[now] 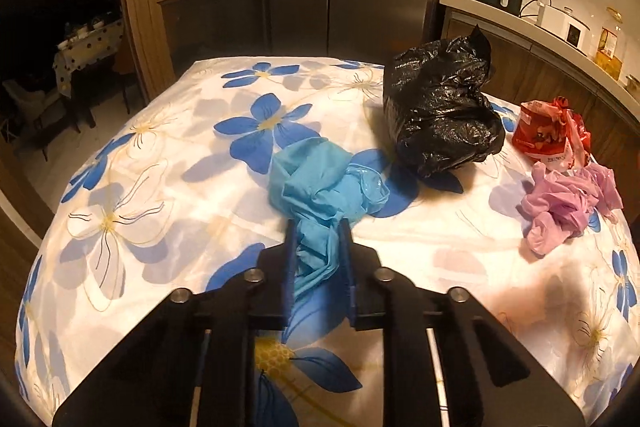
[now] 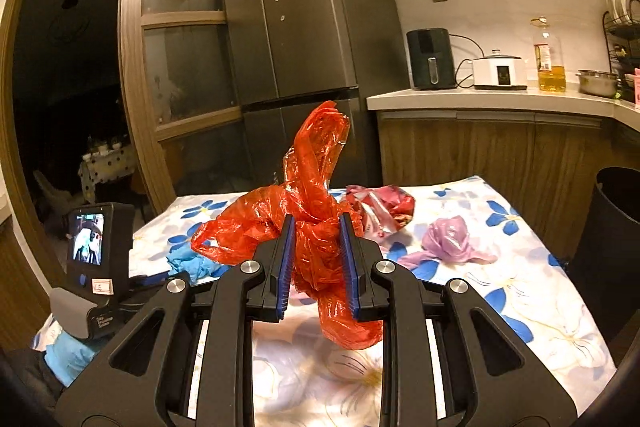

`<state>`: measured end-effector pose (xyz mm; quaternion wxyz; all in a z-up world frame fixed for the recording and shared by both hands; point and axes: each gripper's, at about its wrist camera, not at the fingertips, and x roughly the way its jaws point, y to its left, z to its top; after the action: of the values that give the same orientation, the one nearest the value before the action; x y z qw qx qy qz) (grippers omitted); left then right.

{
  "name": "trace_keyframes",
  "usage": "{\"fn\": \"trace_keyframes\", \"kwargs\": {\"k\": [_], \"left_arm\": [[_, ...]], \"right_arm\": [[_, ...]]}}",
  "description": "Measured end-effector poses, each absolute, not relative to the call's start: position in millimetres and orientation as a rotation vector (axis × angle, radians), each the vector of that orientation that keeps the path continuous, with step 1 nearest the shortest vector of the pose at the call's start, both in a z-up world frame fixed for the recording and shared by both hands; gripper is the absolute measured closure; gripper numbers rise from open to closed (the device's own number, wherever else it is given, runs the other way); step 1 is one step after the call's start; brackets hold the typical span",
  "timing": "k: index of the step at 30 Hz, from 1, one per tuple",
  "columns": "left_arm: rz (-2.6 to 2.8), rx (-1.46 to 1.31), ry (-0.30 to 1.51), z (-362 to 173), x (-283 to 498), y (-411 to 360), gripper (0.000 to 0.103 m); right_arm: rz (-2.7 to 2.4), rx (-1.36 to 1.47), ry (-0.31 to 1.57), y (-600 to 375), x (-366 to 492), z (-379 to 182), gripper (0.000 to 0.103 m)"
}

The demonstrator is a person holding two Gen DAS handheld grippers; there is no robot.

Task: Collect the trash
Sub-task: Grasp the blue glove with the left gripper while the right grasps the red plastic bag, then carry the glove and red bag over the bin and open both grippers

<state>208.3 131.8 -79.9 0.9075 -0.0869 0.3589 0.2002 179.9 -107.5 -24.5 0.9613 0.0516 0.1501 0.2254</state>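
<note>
Each hand-held gripper is built of matte black angular plates, joined by round silver bolts. On the right hand-held gripper [image 2: 318, 251] two fingers [image 2: 283, 267] are lined with ribbed blue pads (the same blue lining is seen on the left hand-held gripper [image 1: 319, 251]). White rails are visible between the black arms.

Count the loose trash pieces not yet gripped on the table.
3: black bag at the far side, red-white wrapper near the right edge, pink plastic just in front of it. More may be hidden behind the black bag.

Blue-flowered white tablecloth [image 1: 168, 163]; red bag [image 2: 316, 195]
</note>
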Motion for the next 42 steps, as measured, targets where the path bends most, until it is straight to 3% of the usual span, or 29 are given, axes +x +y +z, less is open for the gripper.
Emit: {"fn": "trace_keyframes", "kwargs": {"k": [2,8,22,42], "left_arm": [[0.405,-0.194,0.735,-79.4,205.1,131.8,0.095],[0.381,-0.276,0.688,-70.8,185.7,134.1,0.100],[0.257,-0.236,0.490,-6.4,141.9,71.5,0.101],[-0.098,-0.095,0.457,15.7,214.1,-107.6,0.101]], "right_arm": [[0.447,0.113,0.303,-113.7,176.7,-23.3,0.081],[0.420,0.129,0.291,-135.4,167.3,-19.0,0.081],[0.357,0.155,0.270,-177.8,153.7,-18.6,0.081],[0.106,0.191,0.209,-298.4,164.7,-12.5,0.081]]}}
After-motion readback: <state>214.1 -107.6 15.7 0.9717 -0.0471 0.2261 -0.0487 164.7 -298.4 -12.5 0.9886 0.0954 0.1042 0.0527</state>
